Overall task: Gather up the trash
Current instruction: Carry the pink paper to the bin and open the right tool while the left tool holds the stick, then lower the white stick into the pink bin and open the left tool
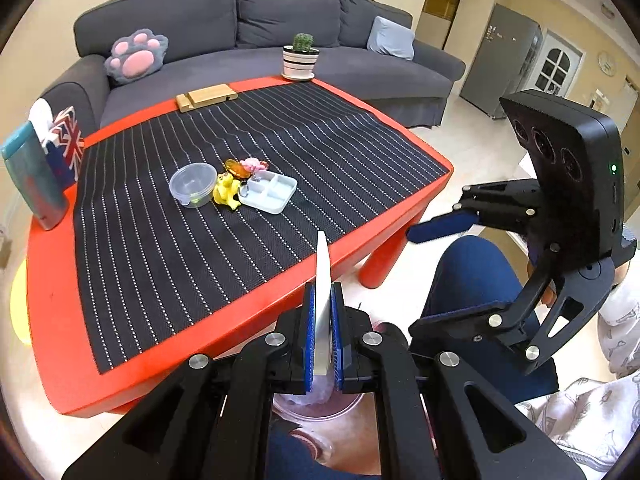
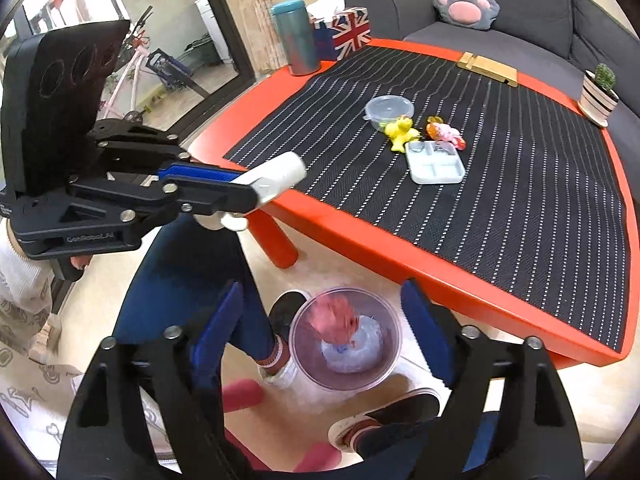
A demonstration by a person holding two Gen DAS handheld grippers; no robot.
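My left gripper [image 1: 322,336] is shut on a flat white piece of trash [image 1: 323,280], held edge-on above the table's near edge. From the right wrist view, that left gripper [image 2: 248,190] grips the white piece [image 2: 280,174] beside the table corner. My right gripper [image 2: 320,332] stands open with nothing between its pads, directly over a clear round bin [image 2: 380,368] on the floor. A blurred pink piece [image 2: 336,318] sits in the bin's mouth above white trash [image 2: 360,348]. The left wrist view shows the right gripper [image 1: 426,276] open at the right and the bin [image 1: 320,406] under my left fingers.
The red table [image 2: 400,256] has a black striped mat with a clear lidded tub [image 2: 389,110], a yellow toy [image 2: 401,130], a pink toy [image 2: 446,132] and a white divided tray [image 2: 436,164]. A person's legs and shoes [image 2: 384,412] flank the bin. A grey sofa [image 1: 280,20] stands behind.
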